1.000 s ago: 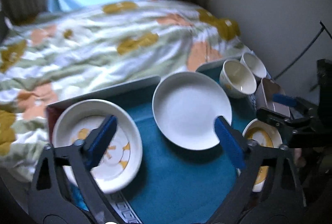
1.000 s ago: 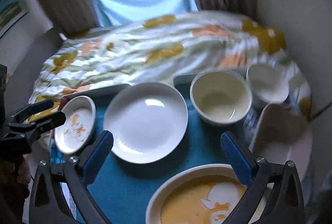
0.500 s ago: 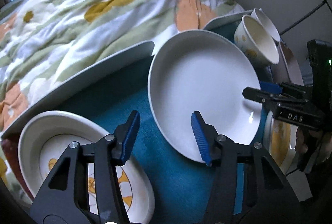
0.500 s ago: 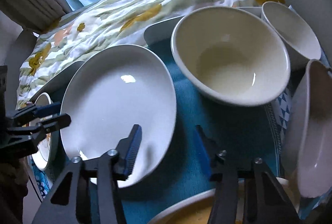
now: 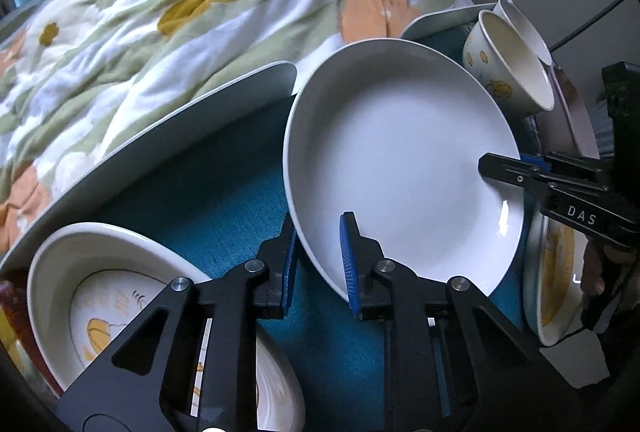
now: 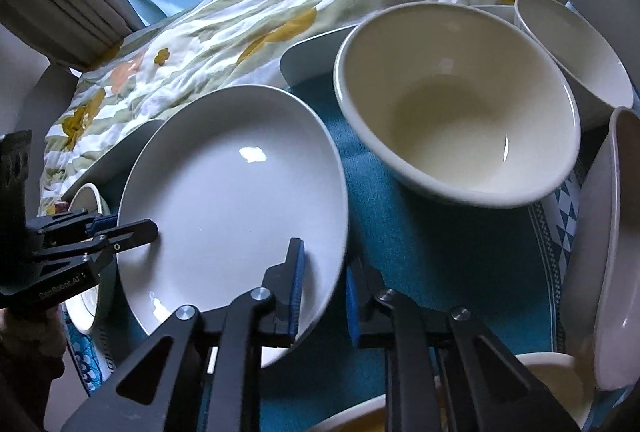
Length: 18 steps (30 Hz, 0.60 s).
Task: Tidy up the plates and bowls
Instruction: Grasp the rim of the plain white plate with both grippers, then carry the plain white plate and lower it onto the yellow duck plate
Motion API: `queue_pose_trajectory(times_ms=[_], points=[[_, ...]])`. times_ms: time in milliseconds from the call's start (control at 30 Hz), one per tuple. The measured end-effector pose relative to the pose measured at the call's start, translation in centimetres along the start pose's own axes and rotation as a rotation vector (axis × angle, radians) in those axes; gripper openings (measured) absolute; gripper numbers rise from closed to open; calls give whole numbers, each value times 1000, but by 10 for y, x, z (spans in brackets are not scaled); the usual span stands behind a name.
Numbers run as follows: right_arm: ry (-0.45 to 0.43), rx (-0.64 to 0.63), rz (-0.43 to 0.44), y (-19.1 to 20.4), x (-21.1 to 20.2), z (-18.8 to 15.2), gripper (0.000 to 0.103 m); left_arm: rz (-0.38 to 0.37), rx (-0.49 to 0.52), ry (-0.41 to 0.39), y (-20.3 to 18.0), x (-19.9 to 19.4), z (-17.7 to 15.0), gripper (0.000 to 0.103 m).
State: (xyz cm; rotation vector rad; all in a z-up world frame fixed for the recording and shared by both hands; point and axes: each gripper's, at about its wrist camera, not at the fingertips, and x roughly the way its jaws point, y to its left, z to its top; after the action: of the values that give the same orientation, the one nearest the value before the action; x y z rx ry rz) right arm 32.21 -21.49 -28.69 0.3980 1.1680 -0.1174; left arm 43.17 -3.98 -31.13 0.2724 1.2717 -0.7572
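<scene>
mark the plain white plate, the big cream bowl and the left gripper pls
plain white plate (image 5: 400, 160), left wrist view, centre of its well
big cream bowl (image 6: 460, 112), right wrist view, inner wall
left gripper (image 5: 318, 264), left wrist view, midway between fingertips

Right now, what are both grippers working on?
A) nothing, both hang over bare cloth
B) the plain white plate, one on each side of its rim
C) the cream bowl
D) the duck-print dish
B: the left gripper straddles the near rim of the plain white plate with its jaws closing, and the right gripper is clamped on the opposite rim.
</scene>
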Motion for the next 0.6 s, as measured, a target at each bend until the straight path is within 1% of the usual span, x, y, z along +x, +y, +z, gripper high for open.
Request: queue_pose_trajectory(times_ms=[267, 600], points=[[-15, -6, -8, 6, 0, -2, 17, 75, 48, -51, -11, -9, -2, 19], [-35, -18, -2, 7, -11, -5, 17, 116, 66, -85, -22, -26, -5, 19]])
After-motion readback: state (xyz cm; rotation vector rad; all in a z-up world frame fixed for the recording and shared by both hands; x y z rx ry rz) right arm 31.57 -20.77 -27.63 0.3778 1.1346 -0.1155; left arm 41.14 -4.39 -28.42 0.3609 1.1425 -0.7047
